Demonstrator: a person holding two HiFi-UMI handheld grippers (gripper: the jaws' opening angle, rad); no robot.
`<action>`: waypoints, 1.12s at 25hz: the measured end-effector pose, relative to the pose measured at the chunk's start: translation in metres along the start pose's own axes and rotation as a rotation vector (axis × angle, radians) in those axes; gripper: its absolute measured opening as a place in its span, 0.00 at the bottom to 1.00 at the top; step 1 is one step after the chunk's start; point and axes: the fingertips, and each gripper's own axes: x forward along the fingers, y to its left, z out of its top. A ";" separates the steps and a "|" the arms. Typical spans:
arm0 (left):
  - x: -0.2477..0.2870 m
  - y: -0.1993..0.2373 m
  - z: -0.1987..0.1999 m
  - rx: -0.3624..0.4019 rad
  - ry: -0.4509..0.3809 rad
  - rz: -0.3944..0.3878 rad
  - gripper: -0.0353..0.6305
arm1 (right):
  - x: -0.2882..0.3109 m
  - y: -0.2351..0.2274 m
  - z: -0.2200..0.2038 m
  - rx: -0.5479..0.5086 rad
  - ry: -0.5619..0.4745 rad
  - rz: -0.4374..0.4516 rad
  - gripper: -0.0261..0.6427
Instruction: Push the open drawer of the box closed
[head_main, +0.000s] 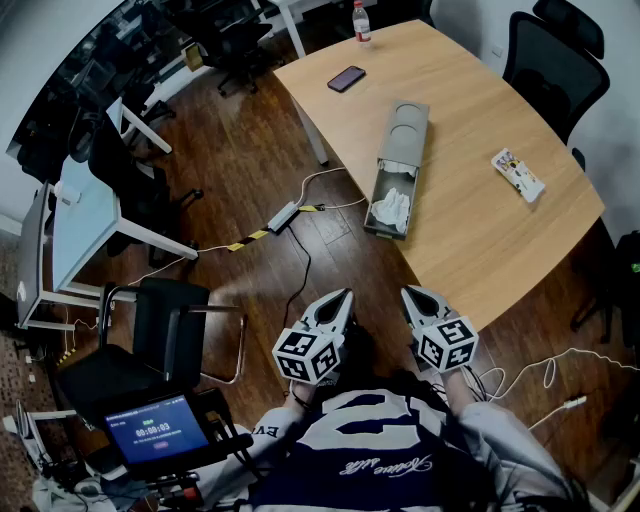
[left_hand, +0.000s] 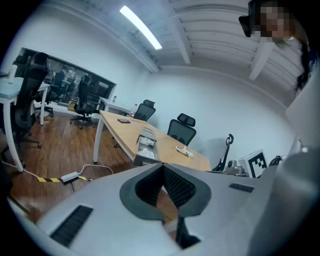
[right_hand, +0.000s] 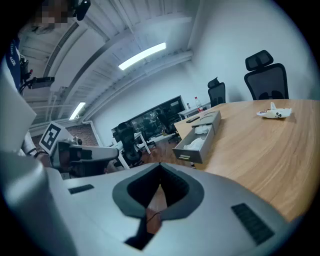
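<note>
Light, stiff and likely free-sliding, the drawer of the box at the desk edge wants a square push on its front panel; the left gripper and right gripper each have fingers pressed together, empty.

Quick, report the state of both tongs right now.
Left tongs: closed, tips together, holding nothing.
Right tongs: closed, tips together, holding nothing.

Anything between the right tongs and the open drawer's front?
No, just bare table between the right tongs and the drawer, clearest in the right gripper view.
</note>
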 end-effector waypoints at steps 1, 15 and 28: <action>0.005 0.011 0.012 0.015 0.008 -0.015 0.05 | 0.014 -0.002 0.003 0.008 0.001 -0.012 0.03; 0.069 0.114 0.080 0.068 0.127 -0.209 0.05 | 0.148 -0.044 0.025 0.105 0.041 -0.204 0.03; 0.091 0.148 0.089 0.023 0.147 -0.199 0.05 | 0.172 -0.078 0.013 0.188 0.115 -0.277 0.03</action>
